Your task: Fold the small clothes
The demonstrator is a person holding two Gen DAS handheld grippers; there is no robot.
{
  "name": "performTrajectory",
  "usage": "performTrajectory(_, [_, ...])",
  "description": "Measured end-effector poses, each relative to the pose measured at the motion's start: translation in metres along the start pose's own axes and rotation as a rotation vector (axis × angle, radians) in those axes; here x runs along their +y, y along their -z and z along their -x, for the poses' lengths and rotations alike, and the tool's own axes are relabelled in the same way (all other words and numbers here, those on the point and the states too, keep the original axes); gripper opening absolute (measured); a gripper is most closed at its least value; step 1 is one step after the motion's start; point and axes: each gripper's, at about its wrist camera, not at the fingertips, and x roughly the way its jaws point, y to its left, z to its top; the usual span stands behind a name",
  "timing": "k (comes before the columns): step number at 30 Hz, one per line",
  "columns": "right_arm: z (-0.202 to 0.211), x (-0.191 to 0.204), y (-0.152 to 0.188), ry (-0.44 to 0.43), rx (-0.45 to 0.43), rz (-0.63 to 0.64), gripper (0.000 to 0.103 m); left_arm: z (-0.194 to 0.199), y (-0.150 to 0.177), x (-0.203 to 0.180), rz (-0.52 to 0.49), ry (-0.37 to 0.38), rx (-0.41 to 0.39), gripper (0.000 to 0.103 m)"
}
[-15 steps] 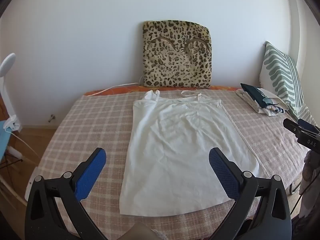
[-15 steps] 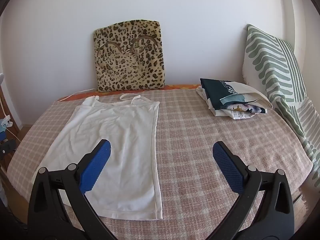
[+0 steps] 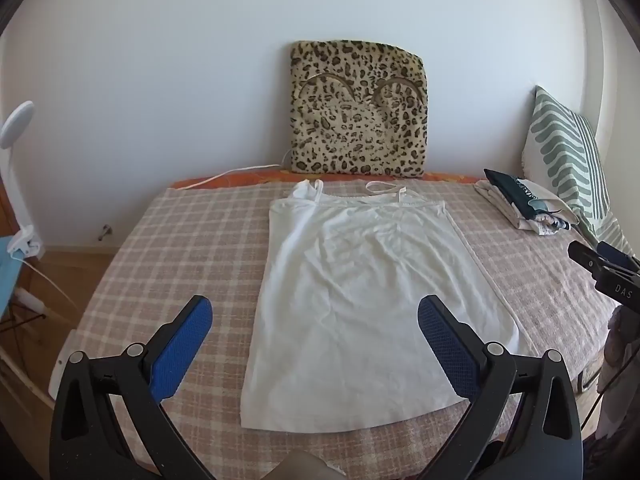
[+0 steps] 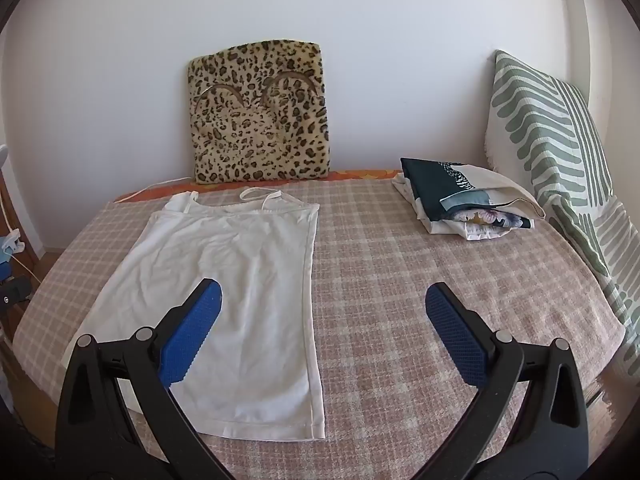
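A white strappy top (image 3: 360, 300) lies spread flat on the checked bed cover (image 3: 168, 264), straps toward the wall, hem toward me. It also shows in the right wrist view (image 4: 224, 288), left of centre. My left gripper (image 3: 314, 312) is open and empty, held above the hem end of the top. My right gripper (image 4: 323, 300) is open and empty, above the top's right edge. The right gripper's tip (image 3: 600, 268) shows at the right edge of the left wrist view.
A pile of folded clothes (image 4: 464, 204) lies at the far right of the bed. A leopard-print cushion (image 4: 260, 132) leans on the wall behind the top. A green striped pillow (image 4: 560, 152) stands at the right. A white lamp (image 3: 16, 128) and cable (image 3: 236, 172) are at the left.
Both grippers have shifted very slightly; the top and the pile have not moved.
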Motion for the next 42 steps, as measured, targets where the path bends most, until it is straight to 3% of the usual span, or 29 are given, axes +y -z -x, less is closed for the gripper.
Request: performTrajectory(42, [0.0006,0.0006,-0.0011,0.001,-0.003,0.002,0.103,-0.0011,0.0007,-0.0014,-0.004,-0.005,0.002,0.102])
